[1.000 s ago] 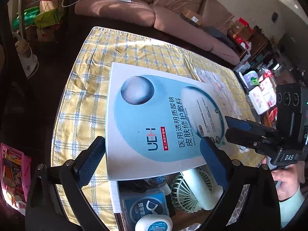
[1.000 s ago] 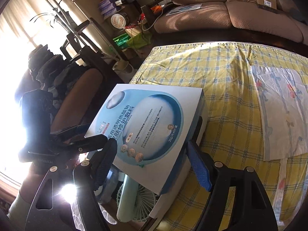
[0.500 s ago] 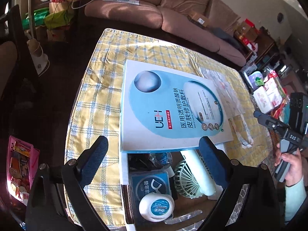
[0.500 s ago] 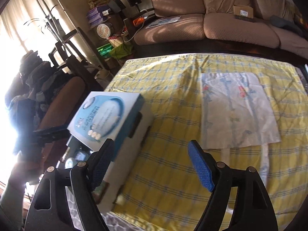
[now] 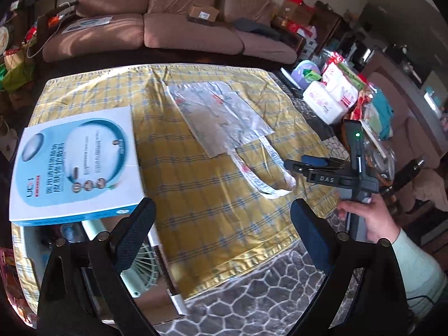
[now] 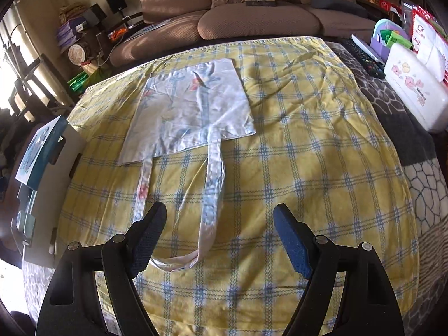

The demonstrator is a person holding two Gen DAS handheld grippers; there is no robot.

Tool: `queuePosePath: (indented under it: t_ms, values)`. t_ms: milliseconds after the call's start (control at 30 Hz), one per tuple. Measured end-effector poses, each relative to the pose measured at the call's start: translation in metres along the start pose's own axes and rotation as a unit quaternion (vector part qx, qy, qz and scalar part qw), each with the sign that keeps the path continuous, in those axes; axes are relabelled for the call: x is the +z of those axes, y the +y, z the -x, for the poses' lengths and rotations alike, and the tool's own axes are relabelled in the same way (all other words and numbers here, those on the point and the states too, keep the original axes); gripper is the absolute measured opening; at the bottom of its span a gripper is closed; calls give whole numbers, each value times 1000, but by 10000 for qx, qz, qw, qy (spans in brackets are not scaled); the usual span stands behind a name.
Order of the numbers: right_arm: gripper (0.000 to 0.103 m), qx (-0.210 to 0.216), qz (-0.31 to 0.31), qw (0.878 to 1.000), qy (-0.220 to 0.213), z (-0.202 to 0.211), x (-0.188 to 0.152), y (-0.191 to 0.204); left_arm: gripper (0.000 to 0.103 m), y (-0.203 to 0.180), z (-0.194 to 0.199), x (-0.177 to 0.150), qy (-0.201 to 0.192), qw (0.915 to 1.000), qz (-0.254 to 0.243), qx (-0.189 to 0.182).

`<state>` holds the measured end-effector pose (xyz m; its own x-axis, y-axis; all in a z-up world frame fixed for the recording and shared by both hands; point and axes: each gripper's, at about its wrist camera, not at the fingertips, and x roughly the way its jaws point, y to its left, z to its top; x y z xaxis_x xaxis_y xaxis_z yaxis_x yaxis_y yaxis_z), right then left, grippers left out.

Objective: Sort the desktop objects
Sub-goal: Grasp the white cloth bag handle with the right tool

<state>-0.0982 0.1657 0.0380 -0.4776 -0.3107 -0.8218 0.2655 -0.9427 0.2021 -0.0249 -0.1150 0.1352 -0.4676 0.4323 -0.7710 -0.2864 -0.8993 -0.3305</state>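
The right gripper (image 6: 219, 236), jaws closing on nothing, hangs over the tote bag's handle loop (image 6: 179, 263); the left gripper (image 5: 222, 235) gapes empty. Further off the tote bag (image 6: 193, 112) lies flat on the yellow cloth (image 6: 308, 168), the blue-and-white box (image 5: 75, 162) probably atop an open carton at the left

A yellow checked cloth (image 6: 294, 154) is spread over the table (image 5: 280, 288) — dark hexagon-patterned covering is exposed at its near and right edges. A flat white floral tote bag (image 6: 193, 112) is laid on the cloth toward the far side, handles trailing near; an open white box (image 5: 165, 254) is set at the left, and tissue packs (image 6: 414, 89) at the far right.
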Motion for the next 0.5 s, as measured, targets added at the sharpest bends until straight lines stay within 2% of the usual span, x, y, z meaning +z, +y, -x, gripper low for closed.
queuePosePath:
  t_ms: [33,67,100,133,167,233,300,433,500]
  values:
    - [70,66,-8,10000,39,-5,-3,2,96,-9,-10,-1,61,10000,19,-39]
    - [53,146,5,9999,86,-9,-5,4,96,-15,-19,-3,106,9999,53,-54]
    - [41,194,48,9997,130,-12,-8,7,96,-19,-29,-7,153,9998,98,-69]
    - [23,265,89,9994,182,-14,-10,10,96,-23,-39,-11,229,9995,151,-126]
    - [19,394,96,9990,196,-14,-13,13,96,-25,-49,-13,348,9989,240,-221]
    - [17,1046,-101,9943,168,-10,-18,14,96,-28,-65,-19,498,9962,490,-511]
    - [16,1602,-370,9863,102,-1,-22,13,96,-29,-74,-23,490,9916,796,-892]
    - [16,2326,-754,9696,-92,29,-18,12,96,-28,-82,-26,313,9822,1319,-1300]
    - [16,2705,-855,9585,-292,50,-10,11,96,-35,-72,-28,81,9810,1183,-1536]
